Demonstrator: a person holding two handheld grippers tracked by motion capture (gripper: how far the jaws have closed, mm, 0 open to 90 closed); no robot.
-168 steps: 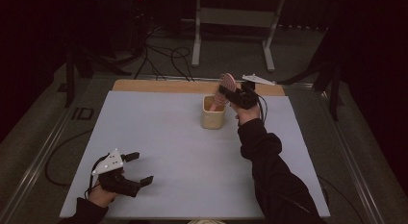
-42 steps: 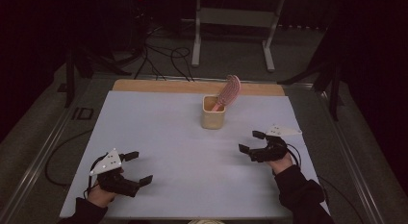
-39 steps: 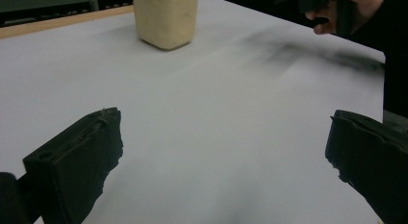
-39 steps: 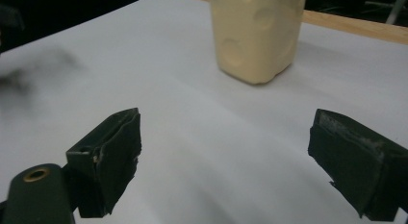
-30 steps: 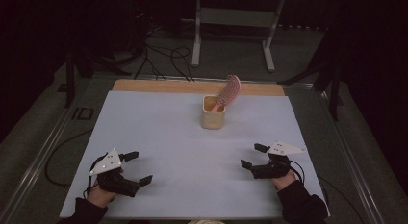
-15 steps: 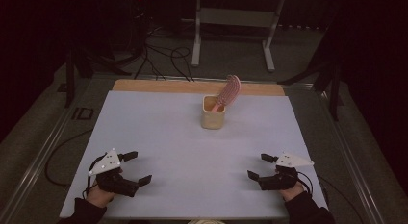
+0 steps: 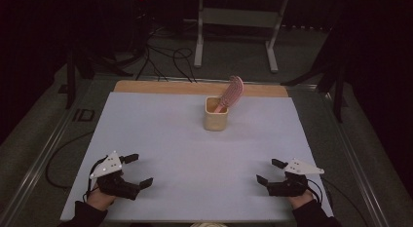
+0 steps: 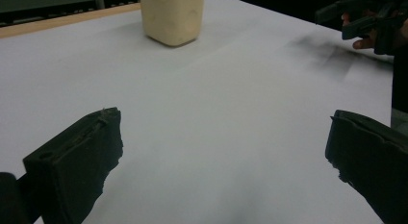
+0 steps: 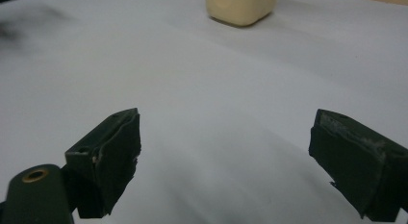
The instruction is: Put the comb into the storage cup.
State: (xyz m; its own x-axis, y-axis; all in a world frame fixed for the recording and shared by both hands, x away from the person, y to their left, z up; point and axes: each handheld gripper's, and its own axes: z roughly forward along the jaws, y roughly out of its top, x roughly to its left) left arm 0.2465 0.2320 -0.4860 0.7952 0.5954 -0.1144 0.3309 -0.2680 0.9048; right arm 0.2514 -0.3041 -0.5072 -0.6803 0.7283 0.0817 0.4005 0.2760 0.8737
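Observation:
A cream square cup [image 7: 215, 119] stands upright at the far middle of the white table top [image 7: 195, 154]. A pink hairbrush [image 7: 230, 93] leans in it, head up and to the right. My left gripper [image 7: 138, 169] rests at the near left corner, open, nothing between its jaws. My right gripper [image 7: 269, 171] sits at the near right corner, also open and empty. The cup [image 8: 172, 17] shows far off in the left gripper view, and the cup [image 9: 240, 6] lies ahead in the right gripper view. Both grippers are far from it.
A wooden strip [image 7: 195, 88] runs along the table's far edge. Beyond it are cables [image 7: 165, 56] on the floor and a white metal stand [image 7: 234, 27]. In the left gripper view the other gripper [image 8: 370, 19] appears at the top right.
The right gripper left the hairbrush in the cup, then drew back toward the near right corner and lowered to the table. The left gripper has stayed put.

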